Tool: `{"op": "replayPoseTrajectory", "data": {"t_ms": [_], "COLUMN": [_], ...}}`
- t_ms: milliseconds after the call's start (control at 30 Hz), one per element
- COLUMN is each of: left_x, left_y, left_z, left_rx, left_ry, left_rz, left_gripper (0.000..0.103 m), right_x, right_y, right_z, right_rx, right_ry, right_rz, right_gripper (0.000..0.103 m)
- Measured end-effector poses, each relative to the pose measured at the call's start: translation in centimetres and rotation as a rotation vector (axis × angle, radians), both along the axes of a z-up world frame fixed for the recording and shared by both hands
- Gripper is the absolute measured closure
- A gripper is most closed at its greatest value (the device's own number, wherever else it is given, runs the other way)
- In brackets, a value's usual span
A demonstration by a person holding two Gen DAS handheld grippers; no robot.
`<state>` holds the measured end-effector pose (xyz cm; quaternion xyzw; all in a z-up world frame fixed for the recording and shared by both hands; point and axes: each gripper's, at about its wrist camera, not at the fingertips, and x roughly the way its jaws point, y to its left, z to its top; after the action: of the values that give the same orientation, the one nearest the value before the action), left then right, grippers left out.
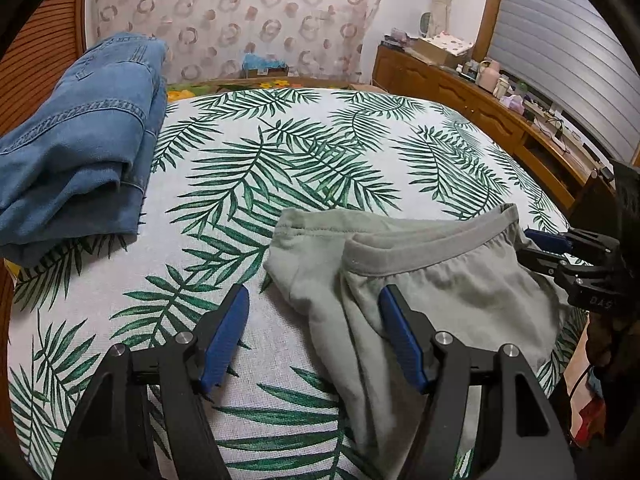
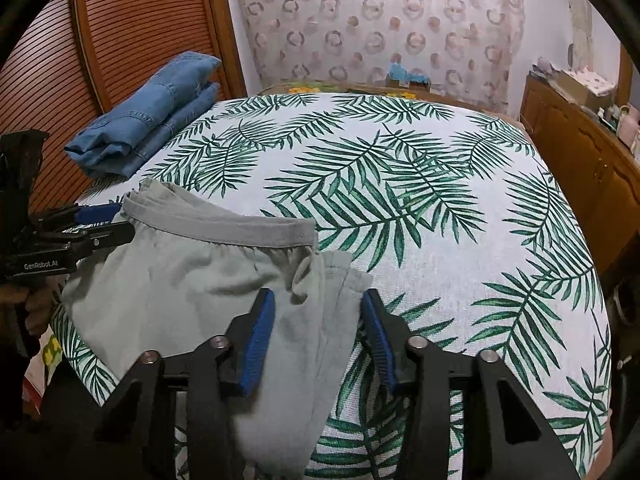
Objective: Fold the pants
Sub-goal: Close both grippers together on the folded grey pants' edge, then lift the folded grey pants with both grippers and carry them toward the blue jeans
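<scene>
Grey-green pants (image 1: 452, 292) lie crumpled at the near edge of the leaf-print bed, waistband toward the far side; they also show in the right wrist view (image 2: 192, 280). My left gripper (image 1: 314, 300) is open, its jaws straddling the pants' left edge without pinching it. My right gripper (image 2: 318, 304) is open over the pants' right side, with a hanging fold of cloth between its jaws. Each gripper shows from the side in the other view: the right (image 1: 538, 246), the left (image 2: 106, 222), both at the waistband ends.
Folded blue jeans (image 1: 80, 140) lie at the bed's far left, also in the right wrist view (image 2: 148, 120). A wooden louvred door (image 2: 120, 32) stands behind them. A wooden sideboard (image 1: 480, 108) with clutter runs along the right. The bedspread (image 2: 440, 208) stretches far and right.
</scene>
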<state>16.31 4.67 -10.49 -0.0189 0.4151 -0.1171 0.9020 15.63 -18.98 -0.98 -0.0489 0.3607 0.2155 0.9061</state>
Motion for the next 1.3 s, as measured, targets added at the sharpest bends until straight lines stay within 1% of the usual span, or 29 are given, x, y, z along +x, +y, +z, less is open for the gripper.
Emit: {"op": "replayPoseTrajectory", "data": {"t_ms": [67,133,167,200,233,267,300,333,400,467,567,700,967,1100,1300], "left_x": [0.0,0.0,0.0,0.1,0.1,0.1,0.1,0.0,-0.2,-0.5,-1.1,-2.2,-4.0,-4.6,-5.3], "left_y": [0.0,-0.1,-0.1,-0.1,-0.3,-0.4,-0.5,-0.6,-0.7,-0.6,-0.3,-0.7,-1.5,-1.5,-1.2], "left_z": [0.0,0.1,0.0,0.1,0.1,0.1,0.1,0.2,0.3,0.5,1.2,2.5,5.5,6.8,8.6], "left_rx": [-0.005,-0.013,-0.018,-0.026,-0.042,-0.052,-0.065,-0.07,-0.072,-0.083,-0.105,-0.1,-0.095,-0.11,-0.102], "left_ry": [0.001,0.001,0.002,0.006,0.013,0.017,0.019,0.017,0.002,-0.013,-0.045,-0.101,-0.203,-0.238,-0.289], "left_rz": [0.001,-0.003,-0.007,-0.014,-0.029,-0.038,-0.045,-0.048,-0.051,-0.05,-0.046,-0.053,-0.061,-0.062,-0.059], "left_gripper": [0.034,0.039,0.045,0.053,0.058,0.065,0.071,0.073,0.079,0.083,0.085,0.087,0.089,0.089,0.089], "right_x": [-0.3,-0.4,-0.4,-0.3,-0.3,-0.3,-0.2,-0.2,-0.2,-0.3,-0.8,-1.6,-3.5,-4.4,-5.5], "right_y": [0.3,0.5,0.4,0.4,0.3,0.2,0.1,0.0,-0.1,-0.3,-0.6,-0.8,-1.0,-1.4,-1.7], "right_z": [-0.1,-0.1,-0.1,-0.2,-0.2,-0.2,-0.2,-0.2,-0.3,-0.2,0.1,1.1,3.4,4.4,5.9], "right_rx": [0.002,0.0,0.009,0.021,0.027,0.032,0.037,0.043,0.057,0.074,0.093,0.123,0.122,0.129,0.133], "right_ry": [-0.001,-0.003,0.001,0.006,0.008,0.009,0.009,0.009,0.009,0.005,-0.015,-0.053,-0.14,-0.174,-0.216], "right_rz": [0.033,0.044,0.053,0.057,0.059,0.06,0.062,0.063,0.06,0.055,0.046,0.037,0.04,0.039,0.048], "right_gripper": [0.077,0.081,0.086,0.088,0.089,0.09,0.092,0.092,0.093,0.094,0.094,0.094,0.095,0.095,0.095]}}
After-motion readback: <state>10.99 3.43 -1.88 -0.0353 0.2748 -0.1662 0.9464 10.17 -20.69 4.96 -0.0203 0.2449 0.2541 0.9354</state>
